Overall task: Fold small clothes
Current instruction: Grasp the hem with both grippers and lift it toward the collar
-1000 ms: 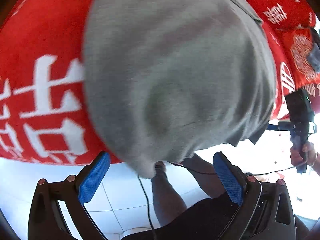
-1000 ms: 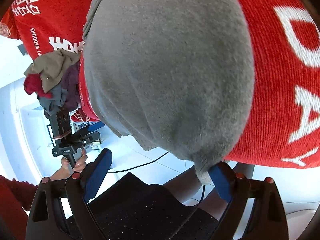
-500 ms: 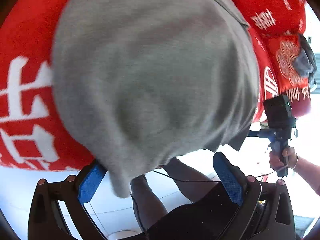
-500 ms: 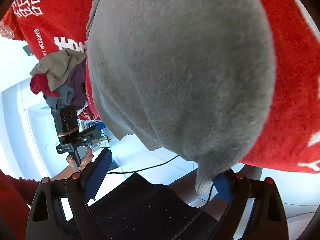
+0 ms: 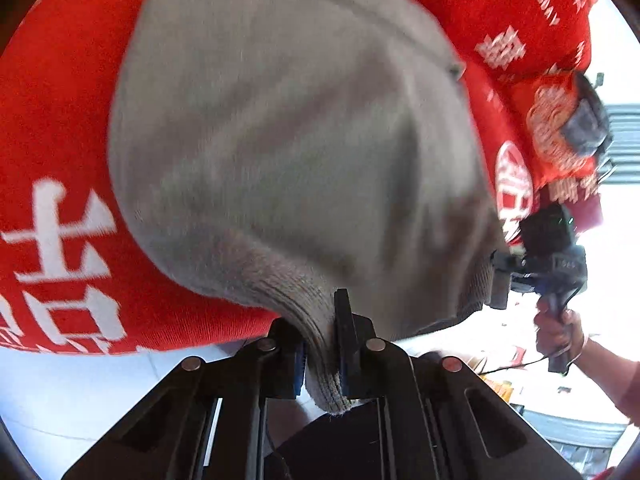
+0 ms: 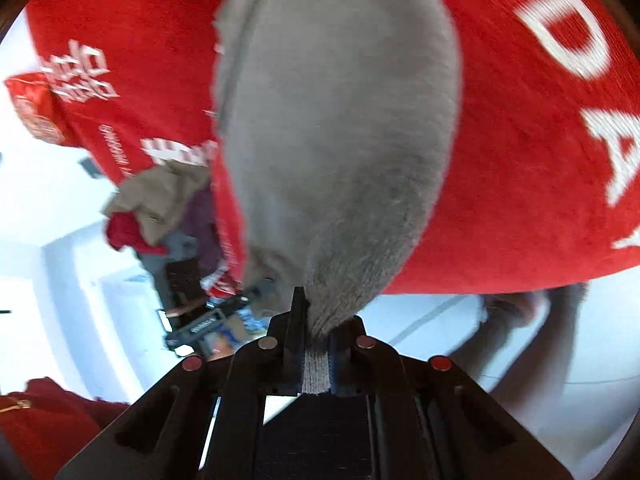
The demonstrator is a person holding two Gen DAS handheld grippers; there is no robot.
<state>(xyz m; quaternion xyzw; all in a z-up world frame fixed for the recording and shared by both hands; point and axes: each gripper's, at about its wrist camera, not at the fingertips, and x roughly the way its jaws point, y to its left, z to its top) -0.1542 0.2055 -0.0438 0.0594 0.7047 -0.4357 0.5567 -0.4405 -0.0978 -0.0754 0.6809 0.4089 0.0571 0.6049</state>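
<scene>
A grey knitted garment (image 5: pixel 288 144) lies spread on a red cloth with white lettering (image 5: pixel 60 200). My left gripper (image 5: pixel 320 344) is shut on its ribbed near corner, and the fabric bunches between the pads. In the right wrist view the same grey garment (image 6: pixel 340 140) fills the middle, and my right gripper (image 6: pixel 316 356) is shut on its other near corner, a strip of rib showing between the pads. Both corners are raised off the red cloth (image 6: pixel 520 180). Each gripper shows in the other's view: the right one (image 5: pixel 548 256) and the left one (image 6: pixel 200 312).
A heap of other small clothes (image 6: pixel 160 216) in tan, red, purple and grey sits at the far left of the red cloth. A person's hand (image 5: pixel 560 328) holds the right gripper's handle. White tiled floor (image 5: pixel 80 392) with a cable lies below the table edge.
Both grippers went from wide open to shut, each clamping a near corner of the grey garment. Both have lifted a little, pulling the hem up off the red cloth.
</scene>
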